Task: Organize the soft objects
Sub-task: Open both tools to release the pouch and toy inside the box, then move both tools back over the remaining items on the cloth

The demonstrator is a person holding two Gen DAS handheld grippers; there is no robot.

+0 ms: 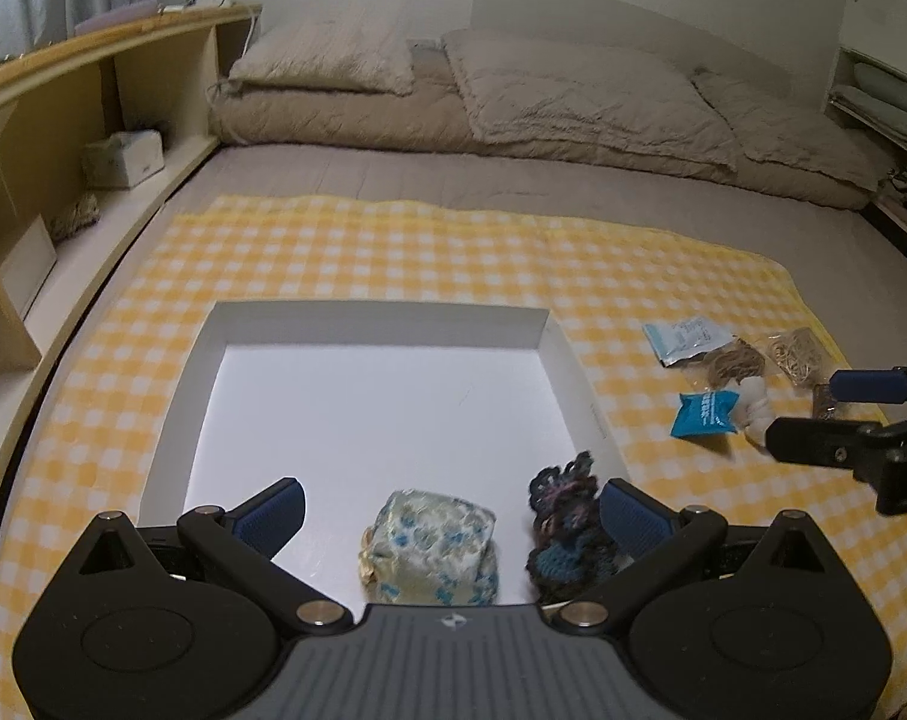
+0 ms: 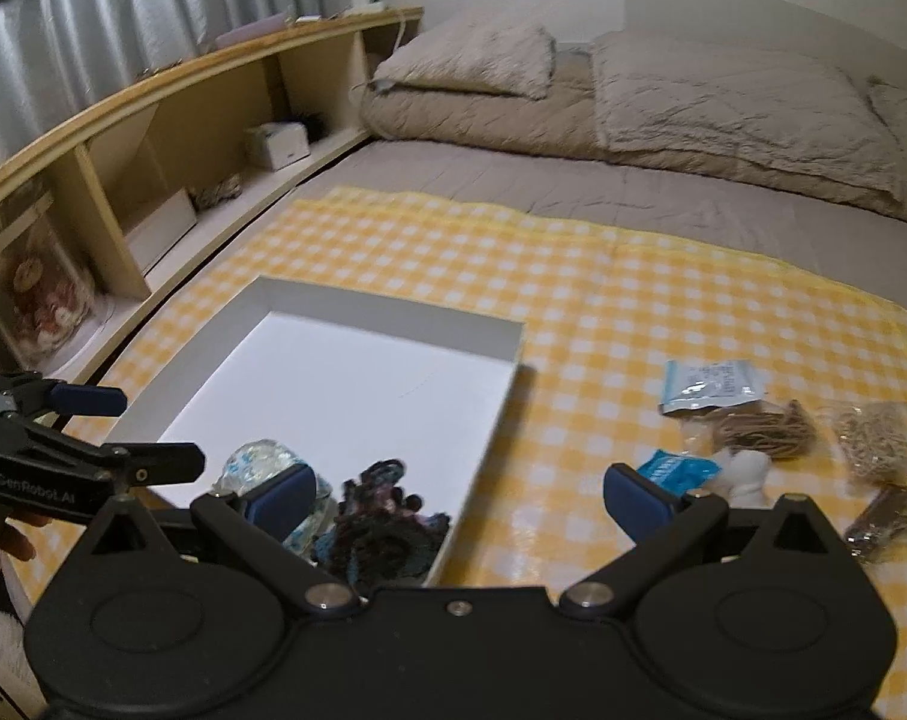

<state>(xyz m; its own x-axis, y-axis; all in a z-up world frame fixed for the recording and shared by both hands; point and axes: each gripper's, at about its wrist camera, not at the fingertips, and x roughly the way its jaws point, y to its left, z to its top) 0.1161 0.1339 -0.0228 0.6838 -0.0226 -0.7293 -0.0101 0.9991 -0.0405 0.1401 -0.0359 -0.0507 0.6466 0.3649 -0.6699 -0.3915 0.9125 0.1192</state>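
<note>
A white shallow box [image 1: 381,324] lies on the yellow checked cloth [image 1: 393,240]. In its near end rest a floral fabric pouch [image 1: 429,552] and a dark crocheted piece [image 1: 564,522]. My left gripper [image 1: 453,510] hangs open above them, both pads clear of the pouch. In the right wrist view the crocheted piece [image 2: 381,516] and the pouch [image 2: 255,462] lie in the box [image 2: 393,315]. My right gripper [image 2: 462,501] is wide open and holds nothing, straddling the box's right wall. Each gripper also shows in the other's view: the right [image 1: 807,414], the left [image 2: 156,429].
Right of the box lie a blue packet [image 2: 675,471], a pale sachet [image 2: 711,384], a twine bundle [image 2: 759,432], bagged rubber bands [image 2: 873,441], a white soft item [image 2: 747,474] and a brown item [image 2: 885,519]. A wooden shelf [image 2: 153,90] runs along the left; pillows [image 1: 573,96] lie behind.
</note>
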